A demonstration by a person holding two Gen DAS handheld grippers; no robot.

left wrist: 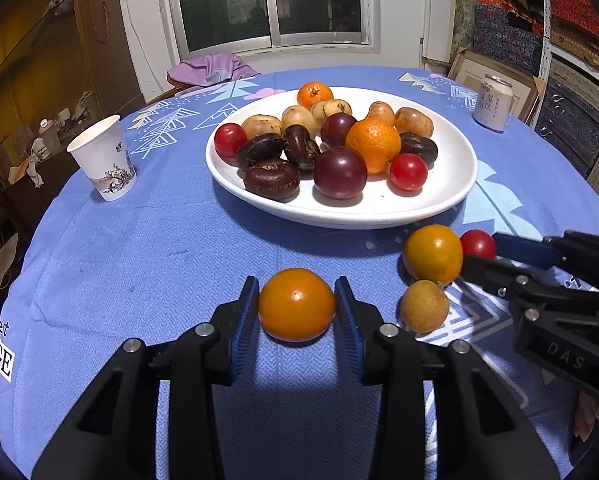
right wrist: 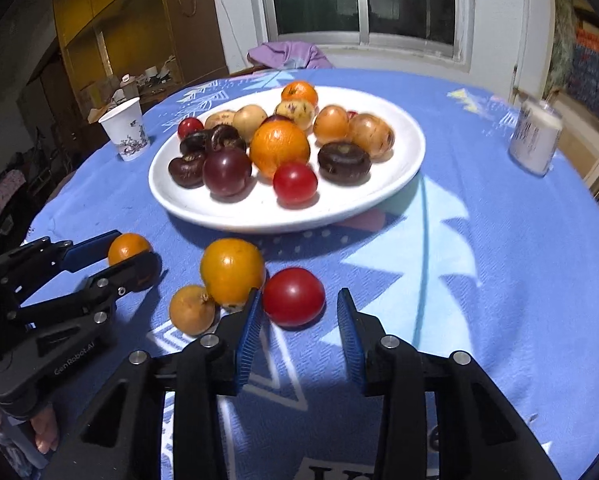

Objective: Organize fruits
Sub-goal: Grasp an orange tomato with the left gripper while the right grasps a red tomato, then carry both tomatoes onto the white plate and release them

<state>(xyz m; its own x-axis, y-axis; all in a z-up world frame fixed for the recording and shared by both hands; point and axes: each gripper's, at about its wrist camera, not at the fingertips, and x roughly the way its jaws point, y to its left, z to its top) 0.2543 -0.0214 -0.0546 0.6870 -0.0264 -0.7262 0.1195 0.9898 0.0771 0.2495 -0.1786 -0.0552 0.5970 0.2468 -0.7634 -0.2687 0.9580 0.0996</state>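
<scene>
A white plate (left wrist: pixel 451 196) holds several fruits: oranges, plums, red tomatoes, loquats and dark water chestnuts. On the blue cloth in front of it lie several loose fruits. My left gripper (left wrist: pixel 296 306) has its blue pads against both sides of a small orange (left wrist: pixel 296 304); it also shows in the right wrist view (right wrist: pixel 127 248). My right gripper (right wrist: pixel 297 314) is open around a red tomato (right wrist: pixel 293 297), touching only the left pad; the tomato also shows in the left wrist view (left wrist: pixel 477 243). Beside it lie a bigger orange (right wrist: pixel 231 270) and a brown loquat (right wrist: pixel 191 309).
A paper cup (left wrist: pixel 103 158) stands left of the plate. A drink can (left wrist: pixel 493 102) stands at the far right. A purple cloth (left wrist: pixel 211 68) lies at the table's far edge under the window. Shelves and boxes surround the round table.
</scene>
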